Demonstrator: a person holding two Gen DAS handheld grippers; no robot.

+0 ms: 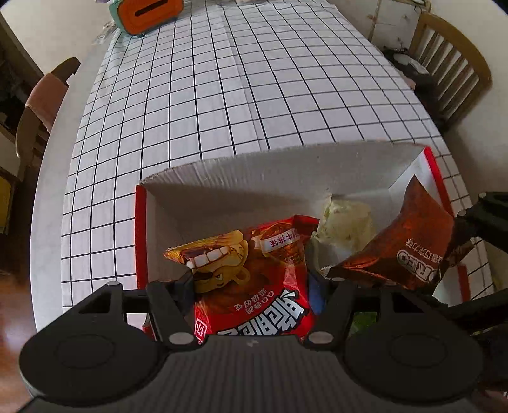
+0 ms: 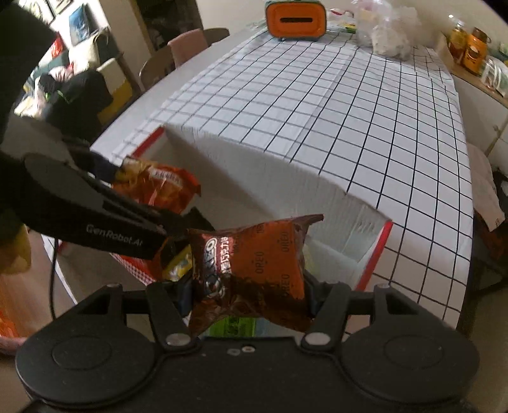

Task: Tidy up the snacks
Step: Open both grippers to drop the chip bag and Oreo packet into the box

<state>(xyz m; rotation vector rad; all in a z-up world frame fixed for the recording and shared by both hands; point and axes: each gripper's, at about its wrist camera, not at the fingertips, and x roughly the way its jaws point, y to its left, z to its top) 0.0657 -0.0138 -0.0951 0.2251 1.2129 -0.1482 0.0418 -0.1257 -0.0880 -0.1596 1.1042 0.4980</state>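
Note:
My left gripper point(image 1: 254, 286) is shut on a red snack bag point(image 1: 254, 279) with a cartoon face, held over the open white box with red edges point(image 1: 141, 235). My right gripper point(image 2: 247, 286) is shut on a brown Oreo bag point(image 2: 254, 263), also above that box point(image 2: 374, 251). In the left wrist view the Oreo bag point(image 1: 409, 244) hangs at the right, with a pale yellowish packet point(image 1: 346, 225) lying on the box floor. In the right wrist view the left gripper's black body point(image 2: 95, 203) and its red bag point(image 2: 162, 187) show at the left.
The box stands at the near end of a table with a checked cloth point(image 1: 222, 95). An orange and teal box point(image 1: 146, 12) sits at the far end, beside plastic bags point(image 2: 387, 31). Wooden chairs point(image 1: 451, 63) flank the table. Jars point(image 2: 470, 47) stand on a side counter.

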